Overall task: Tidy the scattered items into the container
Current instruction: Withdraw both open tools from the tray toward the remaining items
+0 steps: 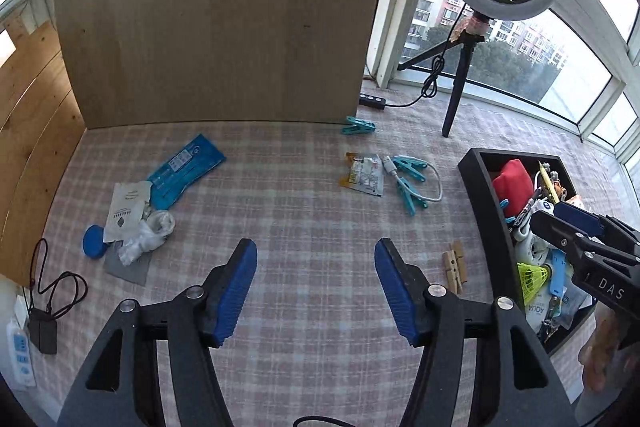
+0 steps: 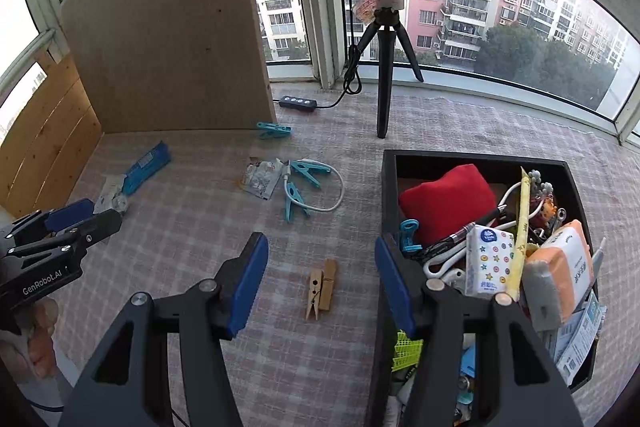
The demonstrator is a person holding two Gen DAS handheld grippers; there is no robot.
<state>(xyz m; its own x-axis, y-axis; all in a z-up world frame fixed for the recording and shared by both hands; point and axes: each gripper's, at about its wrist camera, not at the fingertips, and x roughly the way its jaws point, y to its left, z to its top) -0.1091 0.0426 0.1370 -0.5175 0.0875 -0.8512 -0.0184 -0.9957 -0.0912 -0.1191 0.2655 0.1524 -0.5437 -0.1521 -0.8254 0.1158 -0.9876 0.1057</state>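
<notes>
My left gripper [image 1: 316, 251] hangs open over the checked cloth with nothing between its fingers. My right gripper [image 2: 320, 243] is open too, above two wooden clothespins [image 2: 322, 289] that lie on the cloth, beside the black container's wall [image 2: 386, 195]. The container [image 1: 480, 195] is full of small items, among them a red pouch [image 2: 444, 207]. Scattered on the cloth are teal clothespins [image 1: 408, 183] on a white cable, a sachet [image 1: 364, 175], a blue packet [image 1: 184, 171], a white packet [image 1: 126, 211], a blue cap [image 1: 95, 241] and crumpled plastic [image 1: 148, 235].
A tall wooden board [image 1: 220, 19] stands at the back, with one teal clip [image 1: 358, 126] at its corner. A ring light on a black tripod [image 2: 386, 87] and its cable switch [image 2: 298, 103] stand by the window. A charger with its cable [image 1: 42, 327] lies at the left edge.
</notes>
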